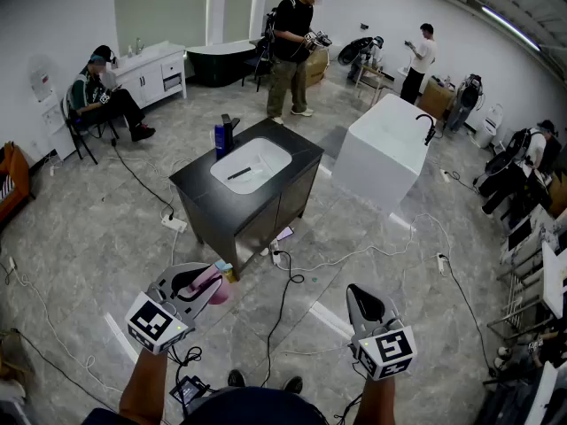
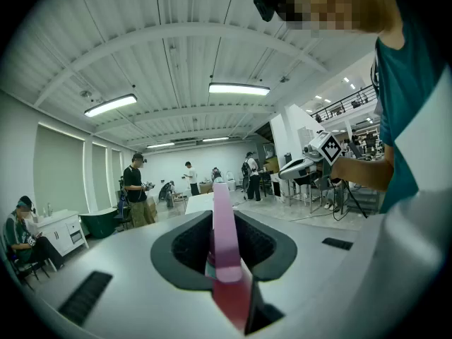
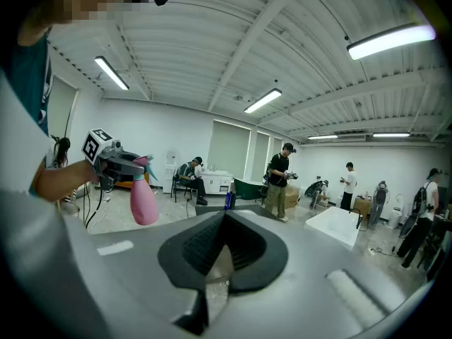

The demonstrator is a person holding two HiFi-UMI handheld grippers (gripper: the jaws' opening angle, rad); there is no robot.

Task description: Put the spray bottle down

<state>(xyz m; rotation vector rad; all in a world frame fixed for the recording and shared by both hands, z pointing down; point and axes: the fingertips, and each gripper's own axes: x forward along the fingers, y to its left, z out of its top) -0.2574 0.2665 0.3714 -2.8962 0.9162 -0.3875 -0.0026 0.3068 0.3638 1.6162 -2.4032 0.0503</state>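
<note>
A pink spray bottle [image 1: 216,289] with a teal nozzle hangs in my left gripper [image 1: 205,283], low at the left of the head view, above the grey floor. In the left gripper view the bottle [image 2: 226,249] fills the gap between the jaws, which are shut on it. My right gripper [image 1: 366,307] is held at the lower right with its jaws together and nothing between them. The right gripper view shows the pink bottle [image 3: 143,202] hanging under the left gripper [image 3: 121,162]. The right gripper's own jaws [image 3: 224,221] meet in the middle of that view.
A black vanity [image 1: 282,193] with a white sink [image 1: 252,165] and a blue bottle [image 1: 219,140] stands ahead. A white pedestal basin [image 1: 383,153] is to its right. Cables and power strips [image 1: 174,223] lie on the floor. Several people stand or sit further back.
</note>
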